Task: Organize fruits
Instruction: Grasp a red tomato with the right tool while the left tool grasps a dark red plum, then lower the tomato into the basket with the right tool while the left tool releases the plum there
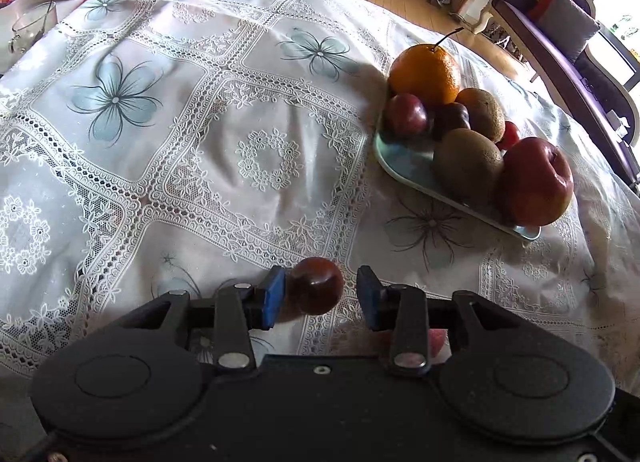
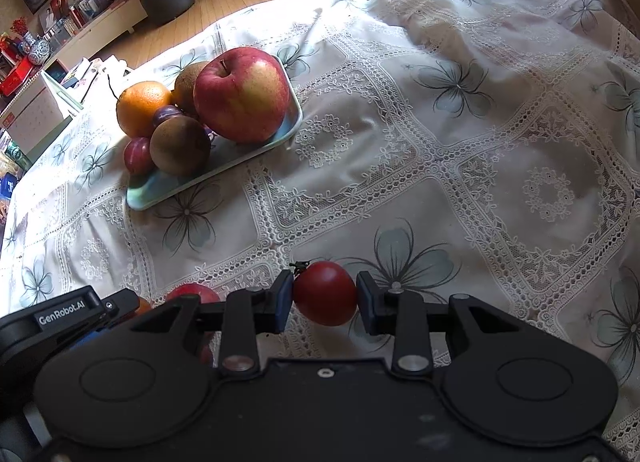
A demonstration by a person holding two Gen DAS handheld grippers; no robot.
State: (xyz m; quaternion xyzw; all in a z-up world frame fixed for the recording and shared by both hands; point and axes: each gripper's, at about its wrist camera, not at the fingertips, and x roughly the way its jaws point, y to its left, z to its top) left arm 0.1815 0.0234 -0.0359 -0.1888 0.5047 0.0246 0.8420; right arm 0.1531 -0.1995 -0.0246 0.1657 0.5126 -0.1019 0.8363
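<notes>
The left hand-held gripper (image 1: 320,294) stands released: its left blue pad touches a small dark plum (image 1: 316,285), but the right pad is apart from it. The plum is round and smooth, resting on the tabletop (image 1: 200,182), with no clear long axis; it lies near the tray (image 1: 404,166), toward the camera and left of it.

The right hand-held gripper (image 2: 324,296) is grasping a red tomato (image 2: 326,293), with both blue pads against its sides. The tomato is glossy and slightly oval, its long axis running across from pad to pad, and its small dark stem end points up and to the left.

The tray is pale green, flat and rectangular with rounded corners. It carries one large red apple (image 2: 242,94) with its stem pointing up, one orange (image 2: 142,106) with dimpled peel and a thin dark stalk, and two fuzzy brown kiwis (image 1: 468,166). I count at least two smooth purple plums (image 1: 406,115) among them, and one more small red fruit is partly hidden.

A white lace cloth with grey-blue flower prints covers the tabletop.
</notes>
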